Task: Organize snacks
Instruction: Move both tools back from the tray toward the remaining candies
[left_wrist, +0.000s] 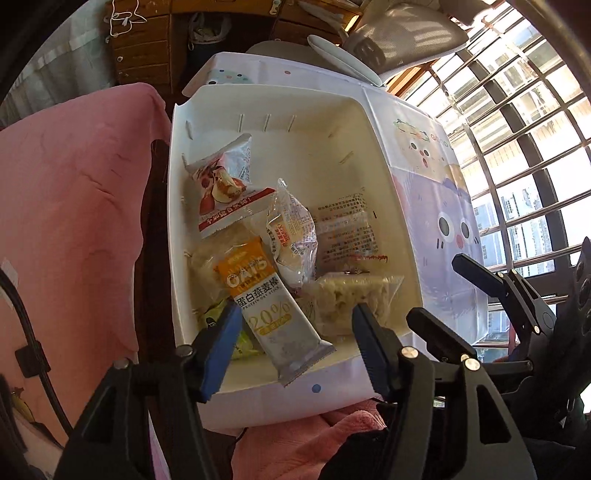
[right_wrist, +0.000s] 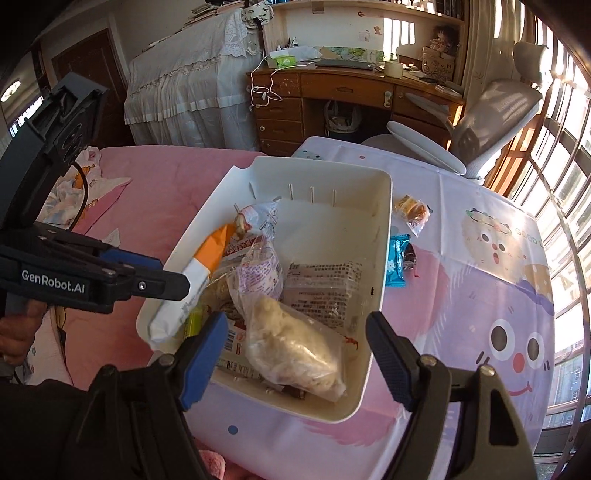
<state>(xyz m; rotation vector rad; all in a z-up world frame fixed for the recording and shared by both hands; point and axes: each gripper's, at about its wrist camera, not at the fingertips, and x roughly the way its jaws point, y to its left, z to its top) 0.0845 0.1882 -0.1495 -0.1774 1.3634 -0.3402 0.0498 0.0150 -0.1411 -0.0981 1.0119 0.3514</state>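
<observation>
A white rectangular plastic bin (left_wrist: 280, 110) sits on a pastel cartoon-printed tablecloth (right_wrist: 480, 295) and holds several wrapped snacks, among them an orange-and-white oat bar packet (left_wrist: 273, 306) lying free between the left gripper's (left_wrist: 295, 325) parted, empty jaws. The right gripper (right_wrist: 295, 332) hangs wide open and empty above the bin's near end. A blue foil snack packet (right_wrist: 397, 258) and a clear-wrapped brown pastry (right_wrist: 412, 213) lie on the cloth just beside the bin.

Left tool (left_wrist: 295, 325): black frame, blue pads, silver screws, lower frame. Right tool (right_wrist: 295, 339): the same build. White "GenRobot.AI" lettering on the black arm at mid-left; black cable at upper left.
</observation>
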